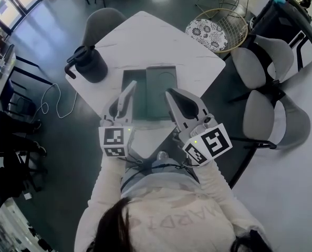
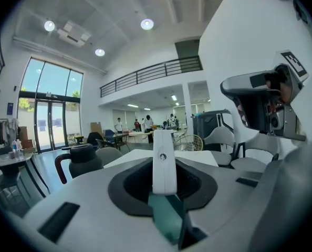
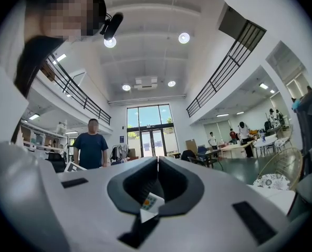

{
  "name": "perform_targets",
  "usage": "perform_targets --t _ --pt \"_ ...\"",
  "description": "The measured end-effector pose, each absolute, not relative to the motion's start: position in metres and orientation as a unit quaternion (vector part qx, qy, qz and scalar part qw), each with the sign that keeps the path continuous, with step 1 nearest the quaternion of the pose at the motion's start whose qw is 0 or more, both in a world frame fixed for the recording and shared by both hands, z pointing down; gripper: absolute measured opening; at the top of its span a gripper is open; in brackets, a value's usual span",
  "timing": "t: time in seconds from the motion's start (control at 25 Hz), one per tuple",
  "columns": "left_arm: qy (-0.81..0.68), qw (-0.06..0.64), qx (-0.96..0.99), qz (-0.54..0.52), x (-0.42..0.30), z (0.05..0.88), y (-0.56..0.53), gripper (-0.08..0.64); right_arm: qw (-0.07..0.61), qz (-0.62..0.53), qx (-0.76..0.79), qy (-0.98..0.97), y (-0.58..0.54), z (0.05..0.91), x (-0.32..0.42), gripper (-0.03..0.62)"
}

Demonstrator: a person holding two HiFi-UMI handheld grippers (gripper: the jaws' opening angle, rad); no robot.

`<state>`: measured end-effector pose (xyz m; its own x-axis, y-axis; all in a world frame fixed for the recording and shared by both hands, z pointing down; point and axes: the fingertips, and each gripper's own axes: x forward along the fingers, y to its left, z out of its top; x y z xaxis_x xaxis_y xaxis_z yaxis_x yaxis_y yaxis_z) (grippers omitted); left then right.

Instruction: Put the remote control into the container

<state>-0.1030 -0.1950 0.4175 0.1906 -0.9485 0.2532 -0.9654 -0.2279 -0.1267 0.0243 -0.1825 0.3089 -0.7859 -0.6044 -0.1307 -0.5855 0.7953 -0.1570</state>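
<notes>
A slim white remote control (image 2: 164, 161) stands upright between the jaws of my left gripper (image 2: 164, 185), which is shut on it. In the head view the left gripper (image 1: 128, 90) hangs over the left near part of the dark green container (image 1: 161, 83), a shallow two-part tray on the white table (image 1: 161, 38). A patch of the container (image 2: 166, 217) shows teal below the remote. My right gripper (image 1: 173, 95) is over the tray's right near part. Its jaws meet along a thin seam with nothing between them (image 3: 157, 167).
A black jug (image 1: 87, 63) with a handle stands at the table's left corner. Grey chairs (image 1: 261, 62) and a wire basket stool (image 1: 219, 28) stand to the right of the table, another chair (image 1: 101, 22) behind it. People stand far off in the hall.
</notes>
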Motion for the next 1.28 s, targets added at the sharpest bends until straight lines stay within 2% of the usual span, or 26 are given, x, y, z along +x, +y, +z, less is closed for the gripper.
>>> perform_targets --t 0.64,1.28 --pt "-0.576 0.068 0.791 0.196 -0.120 0.469 -0.221 0.087 0.088 -0.057 -0.349 0.931 -0.187 0.312 0.004 0.017" --pt "-0.540 0.100 0.798 0.247 -0.111 0.514 -0.237 0.087 0.076 -0.061 -0.375 0.922 -0.193 0.317 0.013 0.017"
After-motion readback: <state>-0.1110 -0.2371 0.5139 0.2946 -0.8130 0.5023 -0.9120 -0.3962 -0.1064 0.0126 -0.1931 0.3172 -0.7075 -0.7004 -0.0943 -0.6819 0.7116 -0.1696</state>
